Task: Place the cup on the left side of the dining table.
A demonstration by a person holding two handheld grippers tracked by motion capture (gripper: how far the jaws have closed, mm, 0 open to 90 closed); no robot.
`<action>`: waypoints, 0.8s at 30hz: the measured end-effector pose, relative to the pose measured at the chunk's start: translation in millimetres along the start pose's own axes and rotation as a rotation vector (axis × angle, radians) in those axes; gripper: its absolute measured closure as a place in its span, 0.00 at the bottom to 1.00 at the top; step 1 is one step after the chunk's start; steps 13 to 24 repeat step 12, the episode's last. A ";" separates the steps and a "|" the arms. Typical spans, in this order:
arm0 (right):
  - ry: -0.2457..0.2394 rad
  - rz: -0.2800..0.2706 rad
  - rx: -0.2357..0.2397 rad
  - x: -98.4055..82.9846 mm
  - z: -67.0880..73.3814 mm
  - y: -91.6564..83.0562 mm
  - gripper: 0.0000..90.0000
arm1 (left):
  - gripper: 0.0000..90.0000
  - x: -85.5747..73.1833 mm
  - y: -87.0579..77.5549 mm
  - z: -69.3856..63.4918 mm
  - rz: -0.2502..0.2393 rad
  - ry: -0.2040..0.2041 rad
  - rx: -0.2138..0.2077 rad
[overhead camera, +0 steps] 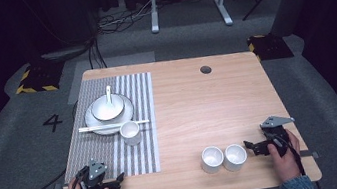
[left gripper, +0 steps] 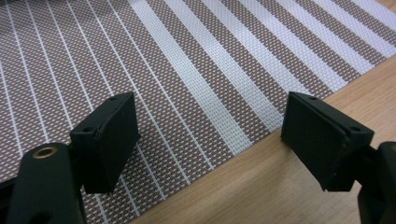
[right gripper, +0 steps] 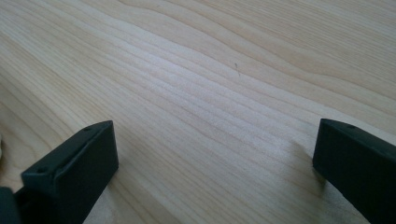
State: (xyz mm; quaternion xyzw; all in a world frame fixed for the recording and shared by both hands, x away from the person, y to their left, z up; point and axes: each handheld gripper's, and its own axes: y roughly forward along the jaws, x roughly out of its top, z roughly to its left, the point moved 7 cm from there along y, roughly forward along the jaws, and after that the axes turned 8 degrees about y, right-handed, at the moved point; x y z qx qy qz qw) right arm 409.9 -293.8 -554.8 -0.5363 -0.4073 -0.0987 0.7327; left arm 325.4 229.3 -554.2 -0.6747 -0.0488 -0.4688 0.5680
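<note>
Your right gripper (overhead camera: 253, 146) sits just beside the two white cups (overhead camera: 223, 158) at the near edge of the desk (overhead camera: 197, 100), fingers spread wide with nothing between them. Those cups touch each other, so no gap to slip through there; go around. Past them the whole middle and right of the desk is bare wood, loads of room. Your left gripper (overhead camera: 117, 183) is over the near corner of the striped mat (overhead camera: 137, 154), also gaping wide. The clutter is farther up the mat: a plate (overhead camera: 109, 116) with bowl (overhead camera: 106, 108) and spoon (overhead camera: 108, 93), chopsticks (overhead camera: 110, 126) lying across, and a third cup (overhead camera: 130, 132) just in front.
</note>
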 end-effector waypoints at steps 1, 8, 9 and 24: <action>0.000 0.000 0.000 0.0 0.0 0.0 0.00 | 0.21 -0.1 0.0 0.1 -0.002 -0.002 -0.001; 0.000 0.000 0.000 0.0 0.0 0.0 0.00 | 0.19 -0.2 0.6 -0.2 0.003 -0.003 -0.013; 0.000 0.000 0.000 0.0 0.0 0.0 0.00 | 0.18 -0.1 0.7 -0.4 0.004 -0.002 -0.012; 0.000 0.000 0.001 0.0 0.0 0.0 0.00 | 0.18 0.0 1.0 -0.8 0.003 -0.004 -0.014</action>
